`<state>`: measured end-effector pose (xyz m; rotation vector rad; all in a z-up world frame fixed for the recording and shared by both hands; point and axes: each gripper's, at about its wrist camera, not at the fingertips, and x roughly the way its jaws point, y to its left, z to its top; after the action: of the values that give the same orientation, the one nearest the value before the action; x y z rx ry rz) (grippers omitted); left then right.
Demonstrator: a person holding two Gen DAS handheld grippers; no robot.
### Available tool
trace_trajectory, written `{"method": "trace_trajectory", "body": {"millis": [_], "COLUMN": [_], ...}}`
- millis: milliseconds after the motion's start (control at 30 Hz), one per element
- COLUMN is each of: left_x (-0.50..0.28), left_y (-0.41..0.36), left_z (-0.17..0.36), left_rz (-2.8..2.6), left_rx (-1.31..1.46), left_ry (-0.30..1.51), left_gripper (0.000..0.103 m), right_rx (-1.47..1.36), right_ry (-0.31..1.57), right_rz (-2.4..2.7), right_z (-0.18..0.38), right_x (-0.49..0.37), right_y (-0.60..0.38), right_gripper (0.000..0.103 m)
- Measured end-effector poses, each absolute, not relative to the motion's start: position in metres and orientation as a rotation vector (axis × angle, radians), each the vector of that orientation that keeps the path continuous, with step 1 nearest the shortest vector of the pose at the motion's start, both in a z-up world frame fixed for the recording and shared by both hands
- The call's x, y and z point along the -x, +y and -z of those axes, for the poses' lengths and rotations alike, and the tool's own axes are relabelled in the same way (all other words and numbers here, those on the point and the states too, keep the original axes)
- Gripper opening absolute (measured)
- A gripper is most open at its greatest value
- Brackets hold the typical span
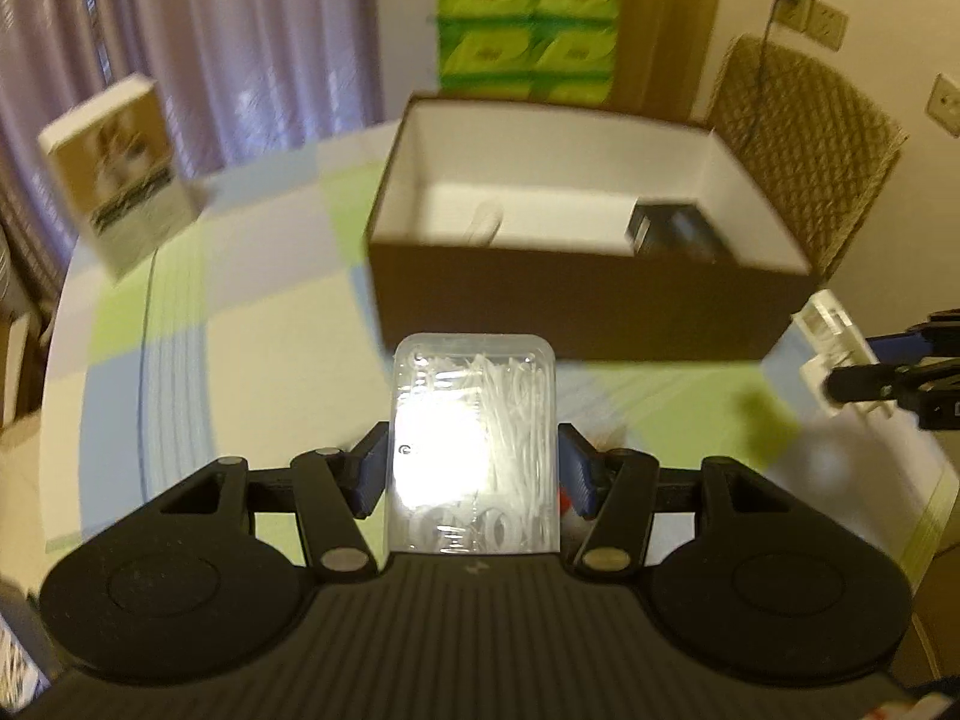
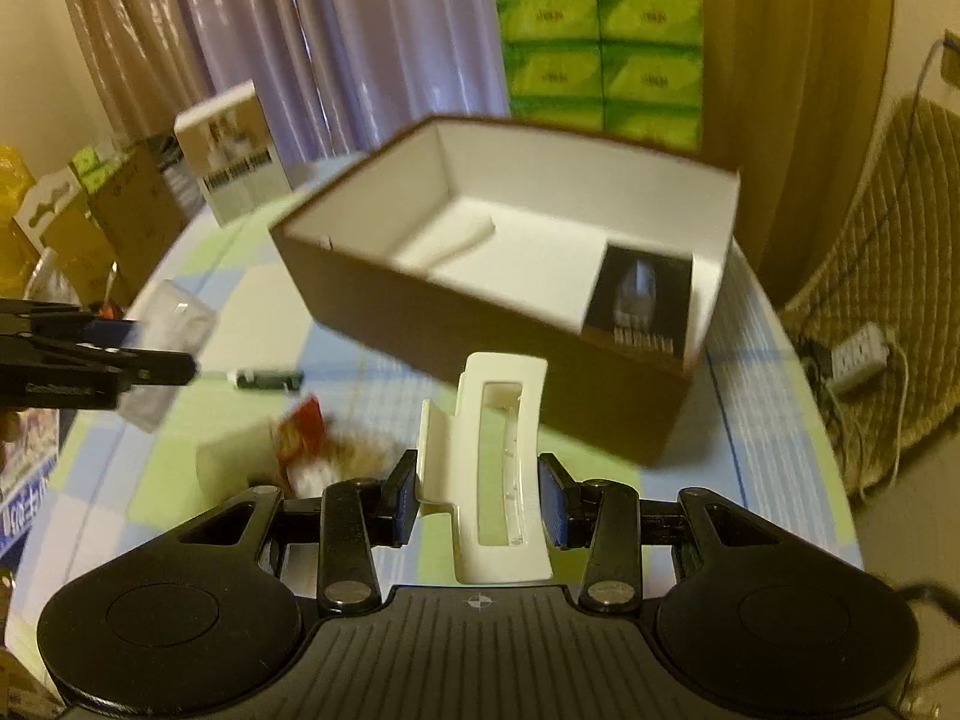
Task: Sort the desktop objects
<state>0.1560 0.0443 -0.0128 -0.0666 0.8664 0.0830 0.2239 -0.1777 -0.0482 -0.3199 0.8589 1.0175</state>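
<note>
Two grippers loaded: left gripper (image 1: 474,468) clamps clear floss-pick case (image 1: 474,420); right gripper (image 2: 478,501) clamps white hair claw (image 2: 498,468), near brown box (image 2: 504,324).

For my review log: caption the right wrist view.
Right gripper carries a white hair claw toward the open brown box.

Domestic room, likely dining or living area. Round table (image 2: 750,360) with checked pastel cloth as landmark. Behind it: lilac curtains (image 2: 360,48), stacked green tissue packs (image 2: 600,54). To its right: woven chair (image 1: 804,144), wall sockets (image 1: 810,15).
</note>
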Motion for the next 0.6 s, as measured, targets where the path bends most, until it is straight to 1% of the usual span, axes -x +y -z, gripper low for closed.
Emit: {"method": "trace_trajectory", "body": {"millis": [267,600], "left_x": [-0.219,-0.291], "left_y": [0.037,0.036], "left_z": [-0.021,-0.037], "left_rz": [-0.037,-0.006], "left_rx": [0.039,0.021], "left_ry": [0.783,0.759], "left_gripper": [0.052,0.052], "right_rx": [0.314,0.298], "right_ry": [0.769,0.735], "right_rz": [-1.053,-1.027], "right_z": [0.014,0.002], "right_x": [-0.251,-0.302], "right_y": [-0.14,-0.094], "right_gripper": [0.038,0.038]}}
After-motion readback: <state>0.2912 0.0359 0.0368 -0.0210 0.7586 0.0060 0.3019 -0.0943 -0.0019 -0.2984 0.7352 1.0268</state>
